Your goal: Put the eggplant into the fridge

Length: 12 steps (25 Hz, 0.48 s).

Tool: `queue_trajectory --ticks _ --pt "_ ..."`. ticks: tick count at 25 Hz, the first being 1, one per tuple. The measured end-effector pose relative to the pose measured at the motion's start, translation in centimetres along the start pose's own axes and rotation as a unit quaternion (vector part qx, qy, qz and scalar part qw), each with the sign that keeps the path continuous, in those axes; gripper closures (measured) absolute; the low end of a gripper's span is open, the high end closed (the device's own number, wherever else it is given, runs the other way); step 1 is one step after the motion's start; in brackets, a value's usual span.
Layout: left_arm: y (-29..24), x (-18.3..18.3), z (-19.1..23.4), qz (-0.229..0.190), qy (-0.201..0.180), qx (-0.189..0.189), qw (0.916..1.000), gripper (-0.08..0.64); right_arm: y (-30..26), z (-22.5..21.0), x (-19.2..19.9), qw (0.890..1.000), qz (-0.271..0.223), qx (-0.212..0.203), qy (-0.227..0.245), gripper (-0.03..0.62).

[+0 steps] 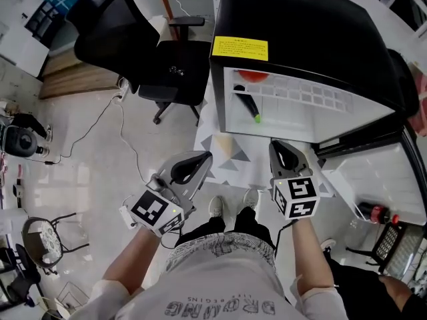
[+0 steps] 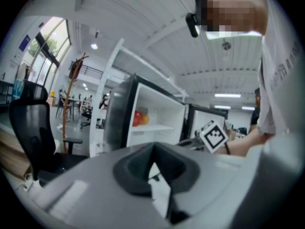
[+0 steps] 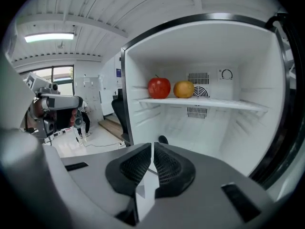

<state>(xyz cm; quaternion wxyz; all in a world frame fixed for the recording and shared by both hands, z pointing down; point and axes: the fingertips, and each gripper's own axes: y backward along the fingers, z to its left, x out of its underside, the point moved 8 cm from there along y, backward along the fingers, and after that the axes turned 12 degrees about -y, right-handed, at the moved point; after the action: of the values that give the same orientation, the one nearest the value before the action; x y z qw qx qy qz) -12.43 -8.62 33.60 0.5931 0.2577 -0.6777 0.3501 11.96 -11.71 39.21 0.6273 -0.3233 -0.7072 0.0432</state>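
The dark purple eggplant (image 1: 245,103) with a green stem lies on the floor of the open black fridge (image 1: 300,32). In the right gripper view only its dark end (image 3: 163,140) shows above the jaws. My right gripper (image 1: 281,149) is in front of the fridge opening, a little short of it; its jaws (image 3: 152,159) are shut with nothing between them. My left gripper (image 1: 200,160) is lower left of the fridge, apart from it, and its jaws (image 2: 153,164) are shut and empty.
A red apple (image 3: 159,87) and a yellow fruit (image 3: 184,88) rest on the fridge's upper shelf (image 3: 205,102). The fridge door (image 1: 363,139) stands open at the right. A black office chair (image 1: 133,39) stands to the left, with a cable (image 1: 123,122) on the floor.
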Motion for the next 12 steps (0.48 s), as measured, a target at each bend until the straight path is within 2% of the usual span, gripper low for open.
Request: queue_trajectory --ticks 12 --pt "0.5 -0.7 -0.8 -0.008 -0.013 0.019 0.9997 0.552 3.6 1.7 -0.6 1.000 -0.029 -0.005 -0.011 0.584"
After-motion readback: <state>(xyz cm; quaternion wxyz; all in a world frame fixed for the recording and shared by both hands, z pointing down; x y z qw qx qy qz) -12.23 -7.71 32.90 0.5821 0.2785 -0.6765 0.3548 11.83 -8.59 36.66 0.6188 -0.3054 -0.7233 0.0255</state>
